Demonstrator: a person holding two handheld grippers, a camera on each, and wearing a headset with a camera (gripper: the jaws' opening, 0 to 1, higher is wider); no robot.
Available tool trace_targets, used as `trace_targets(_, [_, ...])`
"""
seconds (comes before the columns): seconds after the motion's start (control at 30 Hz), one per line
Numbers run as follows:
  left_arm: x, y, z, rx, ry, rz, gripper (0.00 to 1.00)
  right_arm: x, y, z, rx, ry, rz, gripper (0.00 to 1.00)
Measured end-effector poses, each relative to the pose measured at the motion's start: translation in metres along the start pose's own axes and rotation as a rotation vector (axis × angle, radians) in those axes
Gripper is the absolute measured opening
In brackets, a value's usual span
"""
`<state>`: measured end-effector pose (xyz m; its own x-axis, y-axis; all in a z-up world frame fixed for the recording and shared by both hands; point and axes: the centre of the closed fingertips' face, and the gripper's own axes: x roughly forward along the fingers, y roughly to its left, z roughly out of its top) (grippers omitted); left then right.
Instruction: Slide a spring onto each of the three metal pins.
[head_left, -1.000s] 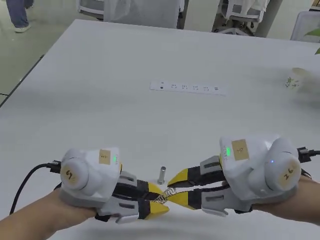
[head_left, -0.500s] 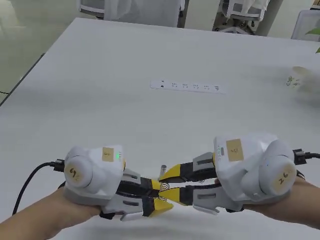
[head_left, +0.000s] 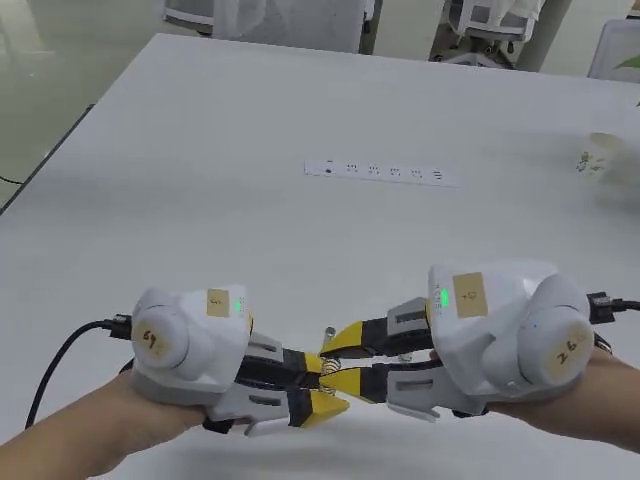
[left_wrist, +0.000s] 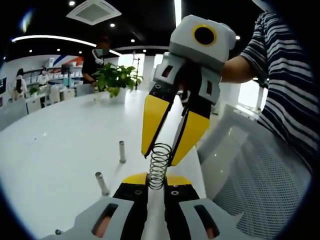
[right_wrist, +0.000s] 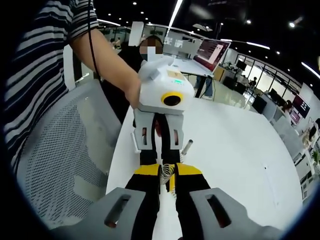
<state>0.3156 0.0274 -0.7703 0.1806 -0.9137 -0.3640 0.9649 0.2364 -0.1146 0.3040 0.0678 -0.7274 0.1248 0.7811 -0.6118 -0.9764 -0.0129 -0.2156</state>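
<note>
A small coil spring (head_left: 328, 366) sits between the two grippers at the table's near edge. My left gripper (head_left: 322, 386) is shut on its lower end; in the left gripper view the spring (left_wrist: 159, 165) stands up out of my own yellow tips (left_wrist: 156, 179). My right gripper (head_left: 341, 364) faces it tip to tip, and its yellow jaws press the spring's other end (right_wrist: 165, 174) from both sides. One metal pin (head_left: 329, 332) stands just behind the tips. Two upright pins (left_wrist: 122, 151) (left_wrist: 102, 183) show on the white table, and a third pin (left_wrist: 59, 231) is barely visible.
A white power strip (head_left: 380, 172) lies mid-table and a paper cup (head_left: 597, 157) stands at the far right. A potted plant (left_wrist: 117, 80) sits on the table's far side. A mesh chair (right_wrist: 65, 145) is close behind the near edge.
My right gripper has moved left to meet the left one, and its wide-open jaws have narrowed onto the spring. The left gripper has kept hold of the spring and rose slightly.
</note>
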Motion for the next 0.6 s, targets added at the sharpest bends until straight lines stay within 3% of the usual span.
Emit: trace_targets(0.6, [-0.0051, 0.0021, -0.0054, -0.022, 0.001, 0.036, 0.12, -0.0028, -0.0023, -0.0007, -0.008, 0.01, -0.012, 0.07])
